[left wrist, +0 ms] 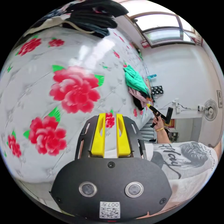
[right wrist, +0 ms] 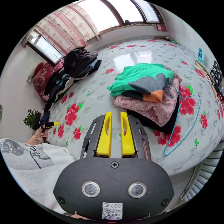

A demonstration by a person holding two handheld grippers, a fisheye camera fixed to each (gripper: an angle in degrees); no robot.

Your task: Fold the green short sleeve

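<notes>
1. Yellow jaws of the left gripper (left wrist: 113,116) were held slightly parted, with a narrow gap between them and nothing pinched; only the flowered bed cover (left wrist: 70,93) was seen beyond them.
2. The right gripper (right wrist: 116,115) was likewise held a little apart and empty, above the bed cover (right wrist: 98,93).
3. The green short sleeve (right wrist: 140,74) was found crumpled on top of a clothes pile (right wrist: 154,107) on the bed cover, well apart from both grippers.
4. A blue hanger (right wrist: 186,116) was seen lying against that pile.
</notes>
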